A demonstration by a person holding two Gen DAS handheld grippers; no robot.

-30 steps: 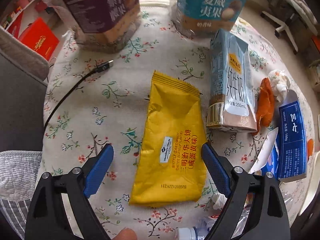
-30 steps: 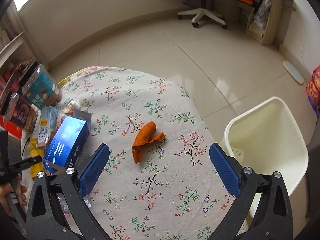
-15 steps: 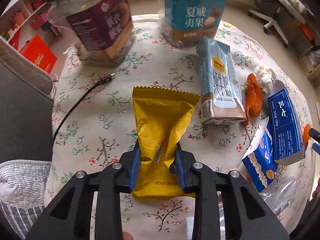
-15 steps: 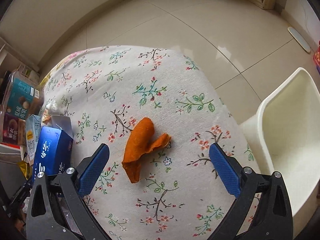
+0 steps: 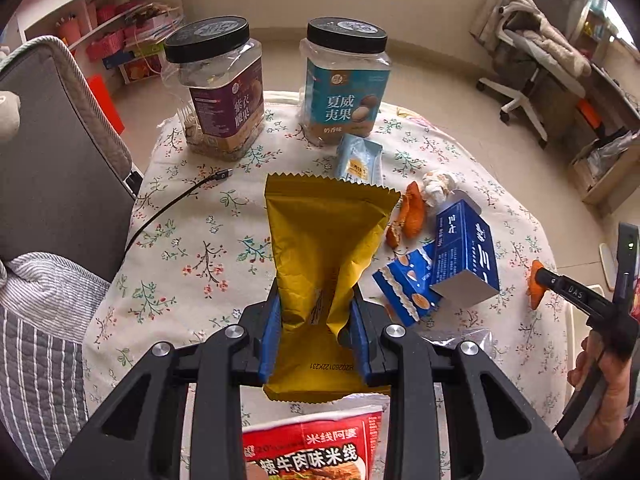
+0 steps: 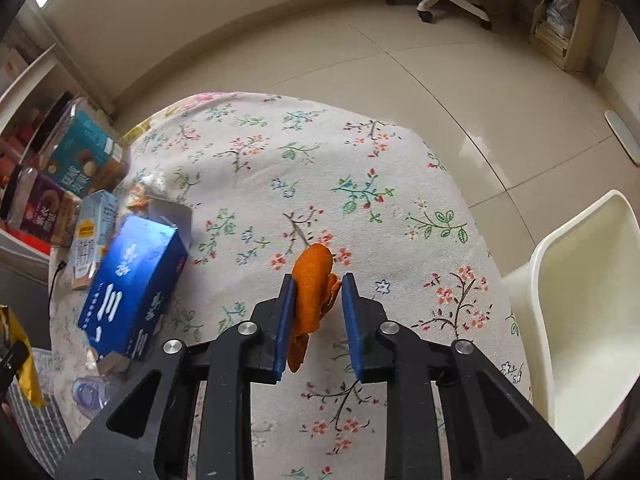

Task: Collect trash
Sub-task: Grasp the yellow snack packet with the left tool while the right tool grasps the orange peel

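Gripping the yellow snack wrapper [image 5: 326,248] in my left gripper [image 5: 316,326], I hold it lifted off the floral tablecloth [image 5: 192,248], its pinched lower end creased between the pads. My right gripper's [image 6: 319,308] jaws are closing around the orange peel [image 6: 312,280], which lies on the cloth between the blue carton [image 6: 134,284] and the white bin [image 6: 580,320]. More peel [image 5: 414,210] sits just beside that carton.

1. Two black-lidded clear jars, one with a purple label [image 5: 226,92], one with a teal label [image 5: 346,84], stand side by side at the table's far edge.
2. A black cable [image 5: 176,200] lies on the floral tablecloth [image 5: 188,248], near the purple-labelled one.
3. An office chair [image 5: 532,64] stands far right.
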